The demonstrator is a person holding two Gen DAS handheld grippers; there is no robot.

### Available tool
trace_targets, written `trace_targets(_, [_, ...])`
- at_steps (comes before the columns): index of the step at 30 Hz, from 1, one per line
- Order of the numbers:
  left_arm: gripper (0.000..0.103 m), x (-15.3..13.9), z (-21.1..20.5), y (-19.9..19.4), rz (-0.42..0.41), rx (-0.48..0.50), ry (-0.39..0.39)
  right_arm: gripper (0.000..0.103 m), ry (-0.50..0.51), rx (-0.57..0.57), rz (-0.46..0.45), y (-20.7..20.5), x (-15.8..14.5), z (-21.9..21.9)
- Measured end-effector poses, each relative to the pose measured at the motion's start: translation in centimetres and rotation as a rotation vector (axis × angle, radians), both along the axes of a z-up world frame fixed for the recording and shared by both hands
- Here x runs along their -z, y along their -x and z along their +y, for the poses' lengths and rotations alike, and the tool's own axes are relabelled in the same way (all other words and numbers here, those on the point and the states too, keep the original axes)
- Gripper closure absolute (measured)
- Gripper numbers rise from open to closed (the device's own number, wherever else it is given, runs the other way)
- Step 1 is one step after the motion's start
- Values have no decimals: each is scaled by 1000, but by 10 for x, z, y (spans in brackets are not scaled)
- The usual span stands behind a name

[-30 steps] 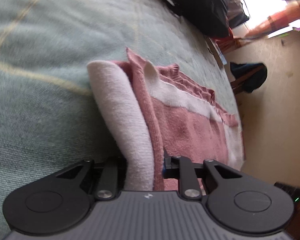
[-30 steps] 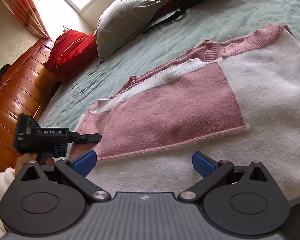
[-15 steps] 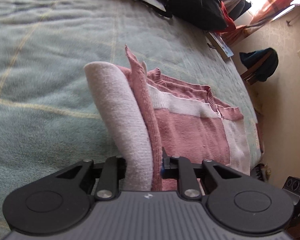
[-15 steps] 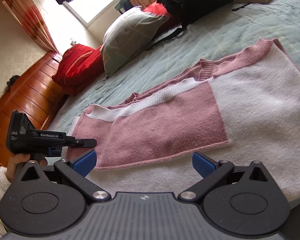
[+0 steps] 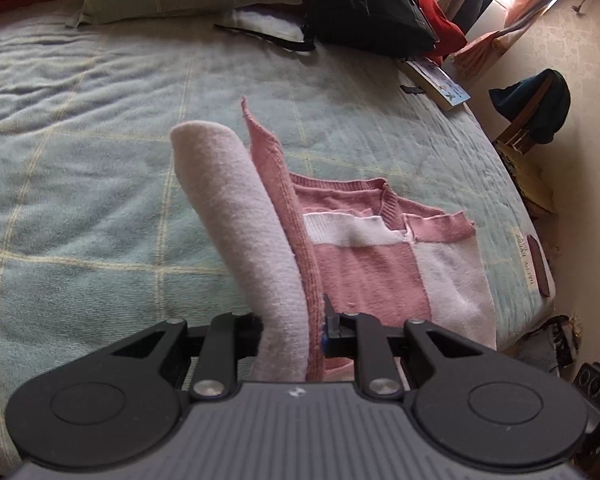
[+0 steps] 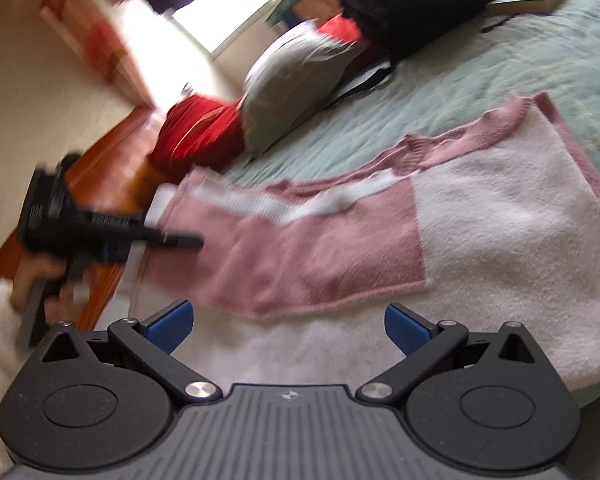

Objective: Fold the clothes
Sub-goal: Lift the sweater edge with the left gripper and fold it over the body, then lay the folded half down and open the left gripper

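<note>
Sweater (image 5: 364,276), pink and white, lies spread on the bed (image 5: 100,160); left gripper (image 5: 292,332) pinches one edge, lifted clear of the bed. Right gripper (image 6: 286,326) hovers over the white panel, jaws wide, holding nothing.

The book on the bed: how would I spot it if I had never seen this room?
Start at the pale green bedspread and follow it to its far right edge. Just past the black backpack, the book lies flat near the edge. It is the only thin, hard-cornered thing there; everything beside it is soft cloth.
</note>
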State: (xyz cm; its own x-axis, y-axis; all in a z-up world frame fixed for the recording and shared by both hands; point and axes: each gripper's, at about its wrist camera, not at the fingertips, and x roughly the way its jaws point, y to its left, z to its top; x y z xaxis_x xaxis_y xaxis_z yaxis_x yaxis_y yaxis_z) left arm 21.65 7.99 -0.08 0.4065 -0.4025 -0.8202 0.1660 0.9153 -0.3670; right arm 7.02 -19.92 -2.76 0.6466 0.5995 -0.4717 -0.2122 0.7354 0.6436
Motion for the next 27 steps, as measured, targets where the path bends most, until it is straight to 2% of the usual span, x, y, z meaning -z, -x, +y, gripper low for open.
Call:
trace_targets(6, [84,-17,-28,4,-21,6,-39,0,57,-63,-46,14,-4,-4])
trace_targets(11, [84,-31,-51,5,-38,11,-47,0,59,-144,-48,21,-1,-7])
trace_targets(20, [84,-45,-97,2,-53,48,-9,0,37,-95,-80,37,-4,-33])
trace_targets(27, [84,-41,-138,-6,-40,83,-13,0,16,-26,-89,47,-4,-59])
